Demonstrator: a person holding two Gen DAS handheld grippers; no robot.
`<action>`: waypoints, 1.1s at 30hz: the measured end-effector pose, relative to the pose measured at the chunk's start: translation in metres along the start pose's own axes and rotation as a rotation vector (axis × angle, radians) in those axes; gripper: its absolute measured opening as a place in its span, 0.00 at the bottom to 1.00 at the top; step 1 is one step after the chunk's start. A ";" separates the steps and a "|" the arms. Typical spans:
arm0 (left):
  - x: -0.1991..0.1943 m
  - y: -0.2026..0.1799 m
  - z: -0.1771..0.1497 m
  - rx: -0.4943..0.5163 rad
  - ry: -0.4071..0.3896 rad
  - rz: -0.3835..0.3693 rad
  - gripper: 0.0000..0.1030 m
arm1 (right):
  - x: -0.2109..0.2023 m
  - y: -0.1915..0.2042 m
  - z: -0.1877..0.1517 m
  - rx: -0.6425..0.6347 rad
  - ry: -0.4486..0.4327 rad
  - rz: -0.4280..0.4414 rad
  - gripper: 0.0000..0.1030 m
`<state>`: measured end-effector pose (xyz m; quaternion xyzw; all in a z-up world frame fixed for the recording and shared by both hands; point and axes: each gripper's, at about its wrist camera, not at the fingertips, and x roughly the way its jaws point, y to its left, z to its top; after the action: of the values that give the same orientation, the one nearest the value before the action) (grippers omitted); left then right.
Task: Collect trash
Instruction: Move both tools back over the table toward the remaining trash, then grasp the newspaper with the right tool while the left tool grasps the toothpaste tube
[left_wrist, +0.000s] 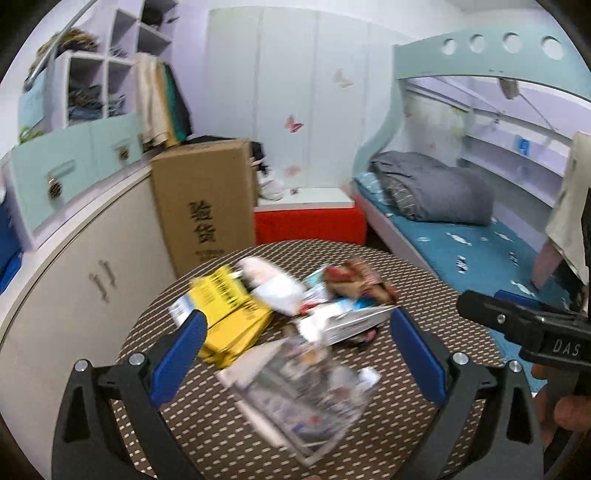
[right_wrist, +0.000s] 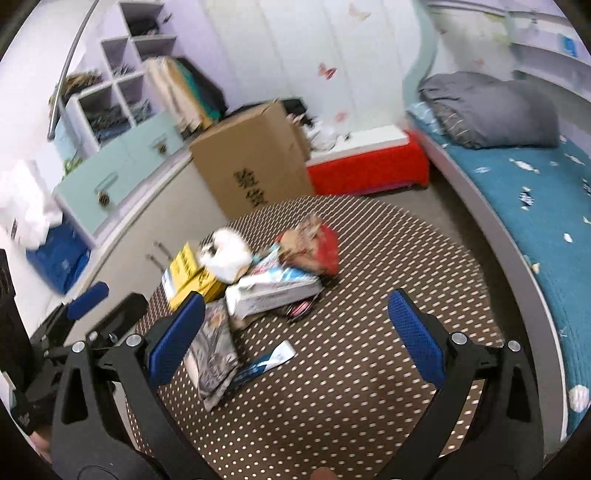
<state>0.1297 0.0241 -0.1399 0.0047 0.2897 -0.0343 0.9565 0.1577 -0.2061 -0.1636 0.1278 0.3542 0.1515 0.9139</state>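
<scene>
left gripper (left_wrist: 297, 334) jaws spread wide above blurred wrappers (left_wrist: 306, 384) on dotted round table (left_wrist: 424, 273).

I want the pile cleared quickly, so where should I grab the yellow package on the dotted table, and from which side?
Probably take the yellow package by its free near-left edge, coming from the left with the left hand-held gripper, which is open. It lies flat at the pile's left end, and the white crumpled wrapper overlaps its far right corner, so that side is blocked.
</scene>
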 end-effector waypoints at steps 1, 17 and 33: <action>0.000 0.007 -0.004 -0.005 0.002 0.013 0.94 | 0.004 0.003 -0.004 -0.008 0.013 0.012 0.94; 0.012 0.092 -0.061 -0.133 0.127 0.146 0.94 | 0.111 0.057 -0.050 -0.164 0.294 0.155 0.40; 0.035 0.057 -0.066 -0.059 0.176 0.029 0.94 | 0.023 0.021 -0.030 -0.097 0.138 0.248 0.08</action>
<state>0.1263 0.0808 -0.2149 -0.0160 0.3736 -0.0114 0.9274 0.1494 -0.1743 -0.1922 0.1157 0.3900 0.2886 0.8667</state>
